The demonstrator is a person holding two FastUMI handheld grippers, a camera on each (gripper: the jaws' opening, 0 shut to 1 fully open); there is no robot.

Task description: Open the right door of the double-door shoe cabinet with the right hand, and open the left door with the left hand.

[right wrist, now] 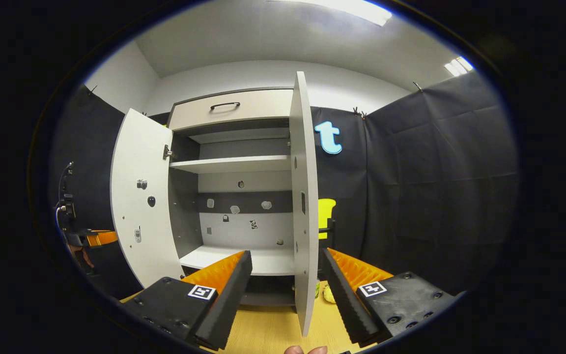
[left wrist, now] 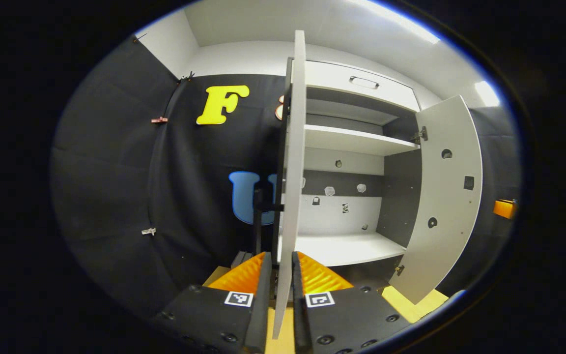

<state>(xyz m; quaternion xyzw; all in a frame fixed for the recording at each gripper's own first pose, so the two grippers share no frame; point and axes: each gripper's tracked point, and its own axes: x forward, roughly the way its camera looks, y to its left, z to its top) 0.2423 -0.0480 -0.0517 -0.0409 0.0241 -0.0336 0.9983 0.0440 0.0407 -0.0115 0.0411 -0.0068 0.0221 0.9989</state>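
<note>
On the shoe cabinet, 2 doors stand open, 2 shelves visible.

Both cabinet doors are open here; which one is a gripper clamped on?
The white left door: the left gripper pinches its edge. The right gripper stands open around the white right door.

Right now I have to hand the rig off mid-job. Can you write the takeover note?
Left gripper: shut on the left door, gripping its free edge.
Right gripper: open, fingers either side of the right door edge, not touching.
Cabinet: both doors swung wide, shelves in view.
Done: both doors open.
Left: release the left door and pull both grippers back.
</note>
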